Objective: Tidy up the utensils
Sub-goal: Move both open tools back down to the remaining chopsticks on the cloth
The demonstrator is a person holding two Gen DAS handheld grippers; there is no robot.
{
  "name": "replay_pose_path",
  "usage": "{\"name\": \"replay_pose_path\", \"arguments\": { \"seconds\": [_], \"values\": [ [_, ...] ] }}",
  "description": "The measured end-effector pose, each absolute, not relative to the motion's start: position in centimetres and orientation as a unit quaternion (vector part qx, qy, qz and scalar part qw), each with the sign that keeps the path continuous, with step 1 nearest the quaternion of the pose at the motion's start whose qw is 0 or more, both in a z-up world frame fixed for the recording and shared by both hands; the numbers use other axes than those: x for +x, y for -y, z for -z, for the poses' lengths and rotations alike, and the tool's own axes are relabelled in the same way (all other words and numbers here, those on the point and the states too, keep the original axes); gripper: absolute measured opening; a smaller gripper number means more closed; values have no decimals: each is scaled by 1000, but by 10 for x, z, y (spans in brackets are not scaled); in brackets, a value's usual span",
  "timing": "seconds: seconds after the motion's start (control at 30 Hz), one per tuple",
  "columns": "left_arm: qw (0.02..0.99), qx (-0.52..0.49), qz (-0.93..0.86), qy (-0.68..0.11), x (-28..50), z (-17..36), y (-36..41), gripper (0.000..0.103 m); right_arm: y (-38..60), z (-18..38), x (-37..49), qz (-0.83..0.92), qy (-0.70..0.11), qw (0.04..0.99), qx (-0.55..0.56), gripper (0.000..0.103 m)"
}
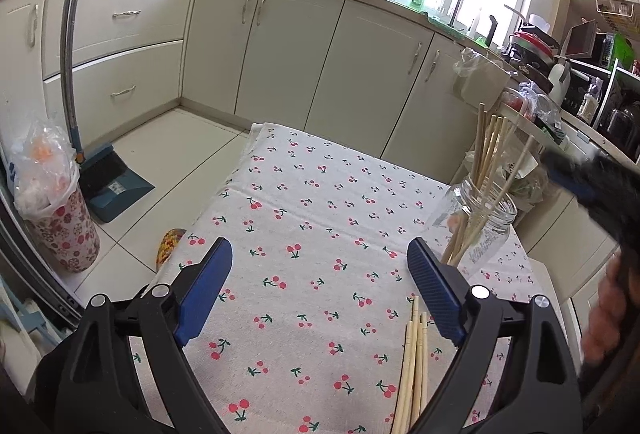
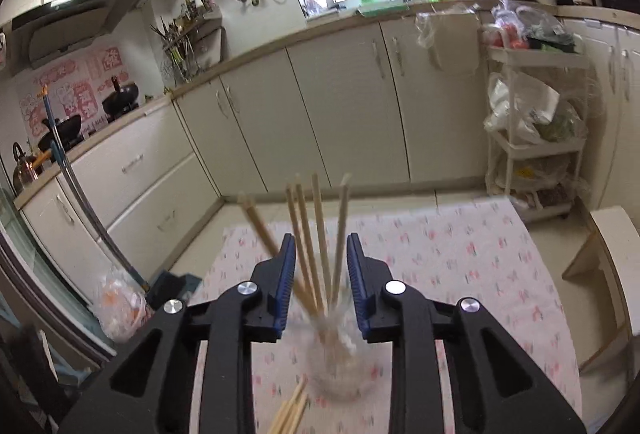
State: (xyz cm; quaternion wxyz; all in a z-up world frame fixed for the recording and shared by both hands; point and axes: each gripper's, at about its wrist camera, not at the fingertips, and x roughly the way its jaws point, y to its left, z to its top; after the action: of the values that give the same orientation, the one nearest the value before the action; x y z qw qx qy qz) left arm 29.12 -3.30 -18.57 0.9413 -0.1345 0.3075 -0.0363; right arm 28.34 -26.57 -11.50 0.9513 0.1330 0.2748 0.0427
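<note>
A glass jar point(image 1: 478, 224) stands at the right side of the cherry-print cloth point(image 1: 312, 234) and holds several wooden chopsticks point(image 1: 490, 153). A bundle of loose chopsticks point(image 1: 414, 366) lies on the cloth near the front right. My left gripper point(image 1: 320, 266) is open and empty, low over the cloth, left of the jar. My right gripper point(image 2: 321, 254) hovers above the jar point(image 2: 340, 362), its jaws partly open with the upright chopsticks point(image 2: 316, 234) between them, not clamped. The loose bundle point(image 2: 290, 412) shows at the bottom. The right wrist view is blurred.
A flowered bin with a bag point(image 1: 56, 218) and a broom with dustpan point(image 1: 108, 177) stand on the floor at left. Cabinets point(image 1: 320, 65) run behind. A white rack of bags point(image 2: 536, 121) stands at right. A small item point(image 1: 170, 244) lies beside the table edge.
</note>
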Motion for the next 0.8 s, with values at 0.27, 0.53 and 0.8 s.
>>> {"name": "replay_pose_path", "arguments": {
  "seconds": [0.27, 0.53, 0.8],
  "values": [
    [937, -124, 35, -323, 281, 182, 31, 86, 212, 212, 238, -72, -422, 898, 105, 22],
    [936, -112, 38, -331, 272, 181, 27, 87, 202, 233, 243, -59, -454, 887, 69, 21],
    [931, -96, 47, -348, 272, 189, 40, 87, 196, 235, 244, -64, -452, 887, 65, 21]
  ]
}}
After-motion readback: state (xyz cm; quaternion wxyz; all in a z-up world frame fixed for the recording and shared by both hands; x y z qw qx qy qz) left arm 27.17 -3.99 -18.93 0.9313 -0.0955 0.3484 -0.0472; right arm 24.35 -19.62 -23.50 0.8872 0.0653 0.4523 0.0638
